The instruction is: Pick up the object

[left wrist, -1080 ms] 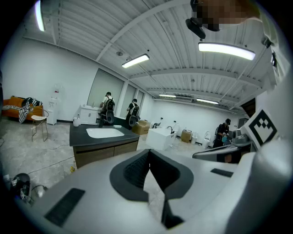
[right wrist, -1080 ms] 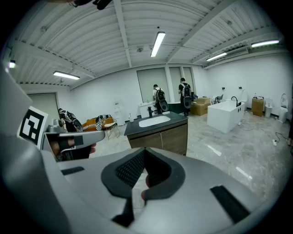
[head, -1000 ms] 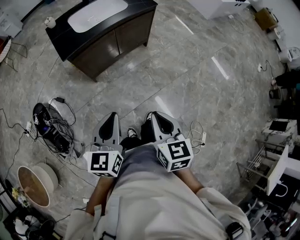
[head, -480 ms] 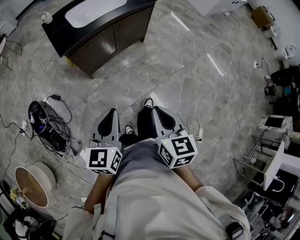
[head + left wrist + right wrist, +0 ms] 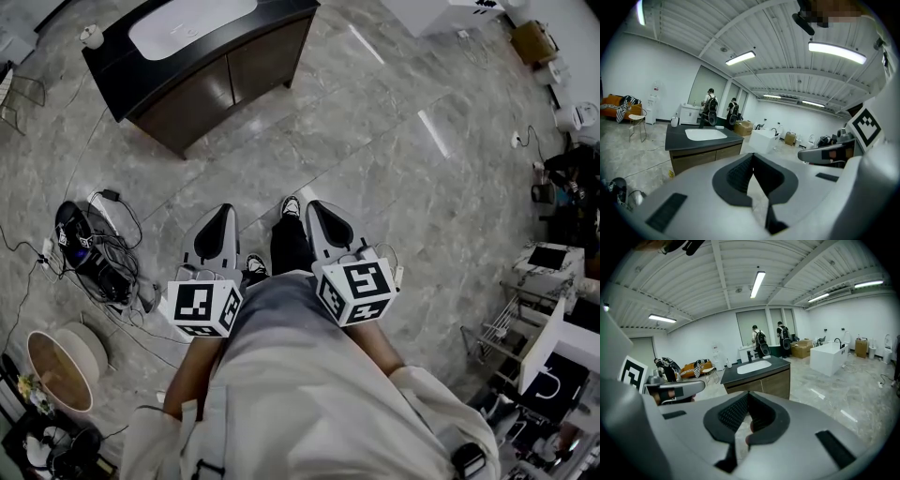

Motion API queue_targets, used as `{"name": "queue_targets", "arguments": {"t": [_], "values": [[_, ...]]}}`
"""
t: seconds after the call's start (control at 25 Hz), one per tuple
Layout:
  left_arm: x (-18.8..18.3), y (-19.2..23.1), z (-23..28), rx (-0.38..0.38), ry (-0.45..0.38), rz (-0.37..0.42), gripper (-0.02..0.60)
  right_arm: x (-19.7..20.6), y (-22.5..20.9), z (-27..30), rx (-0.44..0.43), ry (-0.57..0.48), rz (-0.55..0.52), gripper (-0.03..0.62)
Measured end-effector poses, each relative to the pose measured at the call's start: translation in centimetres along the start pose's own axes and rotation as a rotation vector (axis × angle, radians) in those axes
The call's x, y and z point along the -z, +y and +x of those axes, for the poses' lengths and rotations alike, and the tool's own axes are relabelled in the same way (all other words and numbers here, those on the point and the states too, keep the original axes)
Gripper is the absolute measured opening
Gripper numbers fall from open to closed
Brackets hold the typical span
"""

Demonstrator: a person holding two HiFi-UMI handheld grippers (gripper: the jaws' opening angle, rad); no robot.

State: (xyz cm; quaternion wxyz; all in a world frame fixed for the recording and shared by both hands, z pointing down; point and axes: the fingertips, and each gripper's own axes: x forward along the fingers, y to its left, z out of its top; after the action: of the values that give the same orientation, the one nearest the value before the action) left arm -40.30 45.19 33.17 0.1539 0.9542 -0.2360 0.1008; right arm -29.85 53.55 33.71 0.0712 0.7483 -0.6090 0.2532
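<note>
No single object stands out as the one to pick up. A dark vanity cabinet (image 5: 167, 77) with a white sink basin (image 5: 192, 19) stands ahead, with a small white cup (image 5: 91, 36) on its left corner. My left gripper (image 5: 223, 210) and right gripper (image 5: 312, 203) are held side by side at waist height, pointing at the cabinet from well short of it. Both are shut with nothing between the jaws. The left gripper view shows the left gripper (image 5: 752, 155) below the cabinet (image 5: 677, 139). In the right gripper view the right gripper (image 5: 747, 394) lies under the cabinet (image 5: 759, 376).
A tangle of cables and black gear (image 5: 94, 248) lies on the floor at left, with a round basket (image 5: 58, 367) nearer. A white tub (image 5: 829, 357) stands to the right. Two people (image 5: 711, 107) are at the far wall. Shelving (image 5: 544, 309) lines the right edge.
The person has taken a step toward the cabinet, and both grippers have moved forward with them. Both stay shut.
</note>
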Motion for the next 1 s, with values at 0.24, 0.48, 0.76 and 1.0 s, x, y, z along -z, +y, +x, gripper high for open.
{"name": "queue_targets", "arguments": {"t": [0.24, 0.48, 0.76, 1.0], "values": [[-1.8, 0.8, 5.0, -0.038, 0.008, -0.01, 0.006, -3.2, -2.7, 3.5, -0.105, -0.018, 0.029, 0.009], [-3.6, 1.3, 10.0, -0.075, 0.021, 0.022, 0.006, -5.8, -6.1, 6.9, -0.141, 0.0, 0.029, 0.009], [-4.5, 0.8, 16.1, -0.074, 0.063, 0.016, 0.006, -8.1, -10.8, 10.5, -0.131, 0.028, -0.032, 0.009], [-5.3, -0.2, 21.1, -0.074, 0.065, 0.031, 0.006, -9.5, -14.6, 12.9, -0.156, 0.042, -0.043, 0.009]]}}
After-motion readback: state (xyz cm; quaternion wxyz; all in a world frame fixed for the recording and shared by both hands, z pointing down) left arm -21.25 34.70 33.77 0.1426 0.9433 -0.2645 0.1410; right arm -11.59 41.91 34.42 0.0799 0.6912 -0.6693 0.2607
